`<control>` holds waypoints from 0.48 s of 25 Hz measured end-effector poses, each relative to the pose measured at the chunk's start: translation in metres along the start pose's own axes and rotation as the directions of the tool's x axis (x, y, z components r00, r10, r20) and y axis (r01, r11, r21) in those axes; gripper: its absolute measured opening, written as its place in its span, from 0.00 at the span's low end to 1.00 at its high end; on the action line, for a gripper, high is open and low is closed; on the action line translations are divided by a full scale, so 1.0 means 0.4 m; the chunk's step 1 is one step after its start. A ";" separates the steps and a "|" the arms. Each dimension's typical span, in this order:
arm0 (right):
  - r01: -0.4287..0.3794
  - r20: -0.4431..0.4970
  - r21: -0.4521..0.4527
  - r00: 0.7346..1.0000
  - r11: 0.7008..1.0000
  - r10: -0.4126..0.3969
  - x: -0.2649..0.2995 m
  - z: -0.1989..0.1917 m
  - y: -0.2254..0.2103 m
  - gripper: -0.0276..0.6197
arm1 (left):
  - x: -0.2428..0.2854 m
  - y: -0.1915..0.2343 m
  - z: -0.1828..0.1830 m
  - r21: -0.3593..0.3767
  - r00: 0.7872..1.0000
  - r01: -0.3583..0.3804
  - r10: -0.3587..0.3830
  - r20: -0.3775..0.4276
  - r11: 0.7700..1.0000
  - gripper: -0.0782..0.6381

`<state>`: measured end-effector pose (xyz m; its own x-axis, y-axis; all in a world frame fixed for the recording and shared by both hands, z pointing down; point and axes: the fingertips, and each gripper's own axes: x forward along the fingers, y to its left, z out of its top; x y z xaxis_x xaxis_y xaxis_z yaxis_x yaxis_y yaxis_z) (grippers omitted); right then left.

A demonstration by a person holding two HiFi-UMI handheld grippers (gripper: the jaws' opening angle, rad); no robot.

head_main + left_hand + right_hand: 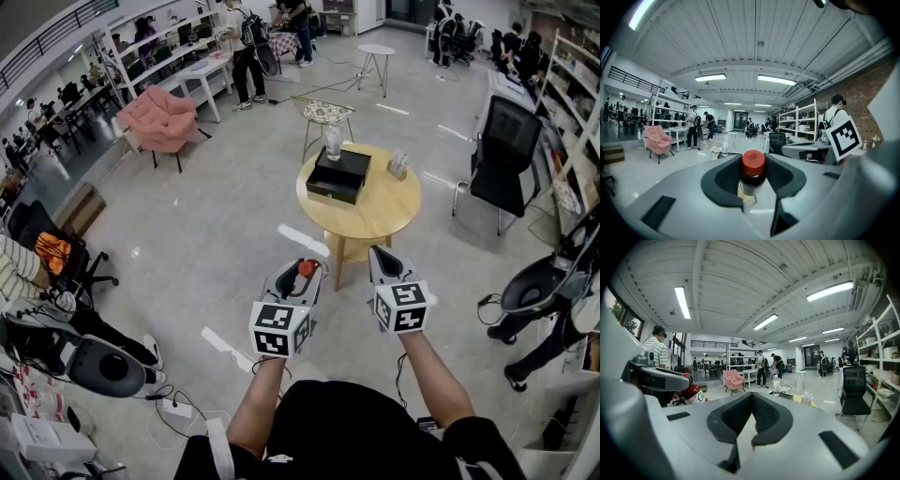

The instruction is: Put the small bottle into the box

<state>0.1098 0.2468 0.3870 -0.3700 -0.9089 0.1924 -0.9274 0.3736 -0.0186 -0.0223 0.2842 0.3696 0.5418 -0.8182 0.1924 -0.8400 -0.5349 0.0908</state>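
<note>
In the head view my left gripper (pixel 300 272) is held out at waist height, shut on a small bottle (pixel 307 268) with a red cap. In the left gripper view that bottle (pixel 753 169) stands upright between the dark pads (pixel 725 180), cap up. My right gripper (pixel 381 253) is beside it, shut with nothing in it; in the right gripper view its tips (pixel 752 397) meet. The black box (pixel 338 175) lies on a round wooden table (pixel 380 211) a step or so ahead of both grippers.
On the table also stand a clear bottle (pixel 333 141) behind the box and a small holder (pixel 398 166). A wire chair (pixel 323 112) is beyond it, a black office chair (pixel 506 141) to its right, a pink armchair (pixel 159 117) far left. Cables lie on the floor.
</note>
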 end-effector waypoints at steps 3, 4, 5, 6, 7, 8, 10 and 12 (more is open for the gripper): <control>-0.001 0.001 0.009 1.000 1.000 0.001 -0.006 -0.001 -0.002 0.05 | -0.004 -0.005 0.002 0.001 1.000 -0.010 0.010 0.003 1.000 0.32; 0.000 0.003 0.012 1.000 1.000 0.000 -0.006 -0.002 -0.003 0.05 | -0.004 -0.006 0.002 0.001 1.000 -0.012 0.012 0.003 1.000 0.32; 0.001 0.007 0.013 1.000 1.000 -0.001 -0.005 -0.002 -0.005 0.05 | -0.002 -0.007 0.002 0.001 1.000 -0.014 0.014 0.004 1.000 0.32; 0.000 0.009 0.014 1.000 1.000 0.000 -0.004 -0.003 -0.006 0.05 | 0.000 -0.008 0.002 0.000 1.000 -0.014 0.014 0.005 1.000 0.32; -0.002 0.010 0.012 1.000 1.000 0.002 -0.002 -0.003 -0.005 0.05 | 0.002 -0.009 0.002 0.001 1.000 -0.013 0.013 0.005 1.000 0.32; -0.004 0.010 0.011 1.000 1.000 0.004 0.001 -0.002 -0.004 0.05 | 0.003 -0.007 0.003 0.002 1.000 -0.012 0.012 0.005 1.000 0.32; -0.008 0.009 0.010 1.000 1.000 0.008 0.010 0.003 0.000 0.05 | 0.007 0.000 0.005 0.001 1.000 -0.015 0.015 0.006 1.000 0.32; -0.013 0.007 0.008 1.000 1.000 0.013 0.019 0.004 -0.001 0.05 | 0.016 0.006 0.004 -0.002 1.000 -0.020 0.020 0.004 1.000 0.32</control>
<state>0.1073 0.2394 0.3867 -0.3826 -0.9051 0.1855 -0.9228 0.3841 -0.0293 -0.0207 0.2772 0.3694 0.5250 -0.8295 0.1903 -0.8507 -0.5180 0.0890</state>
